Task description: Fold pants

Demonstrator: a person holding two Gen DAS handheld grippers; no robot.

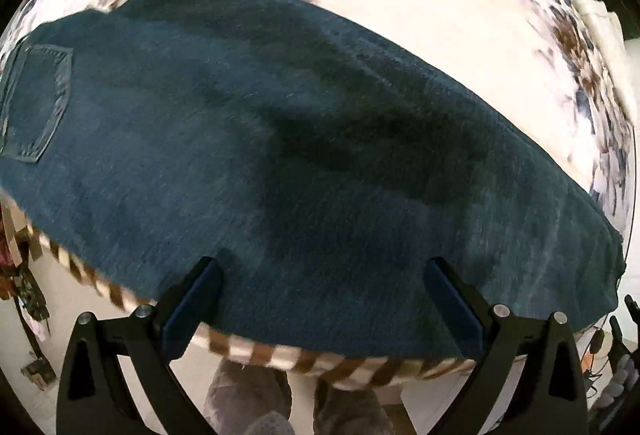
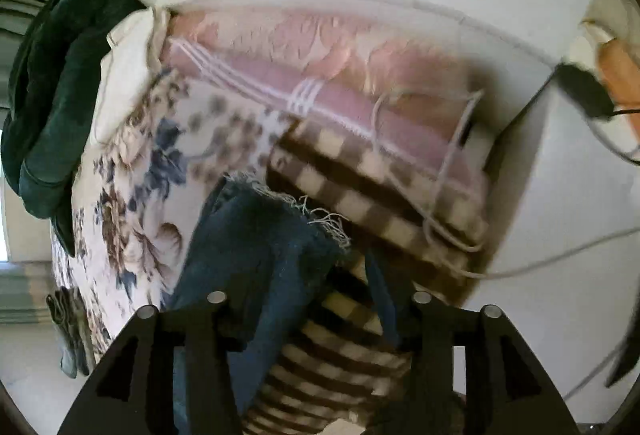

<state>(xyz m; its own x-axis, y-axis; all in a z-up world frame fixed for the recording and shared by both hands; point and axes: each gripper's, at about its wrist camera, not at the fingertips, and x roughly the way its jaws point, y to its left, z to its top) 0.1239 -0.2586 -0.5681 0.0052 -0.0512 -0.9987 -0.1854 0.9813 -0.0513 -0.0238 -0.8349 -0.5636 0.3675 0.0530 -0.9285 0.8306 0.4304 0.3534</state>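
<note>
Dark blue jeans point(image 1: 280, 139) lie flat across a floral bedspread point(image 1: 420, 15), with a back pocket point(image 1: 36, 103) at the left. My left gripper point(image 1: 320, 275) is open, its two fingers spread just over the near edge of the jeans at the bed's edge. In the right wrist view, a frayed leg hem of the jeans point(image 2: 280, 219) lies between the fingers of my right gripper point(image 2: 308, 315). The jaws look open around the cloth; the left finger is partly hidden by the denim.
A brown-and-cream checked blanket point(image 2: 380, 203) hangs over the bed's edge. Folded pink blankets point(image 2: 320, 75) are stacked against the wall. A dark green garment point(image 2: 60, 95) lies at the left. A cable point(image 2: 560, 255) and the floor below are in view.
</note>
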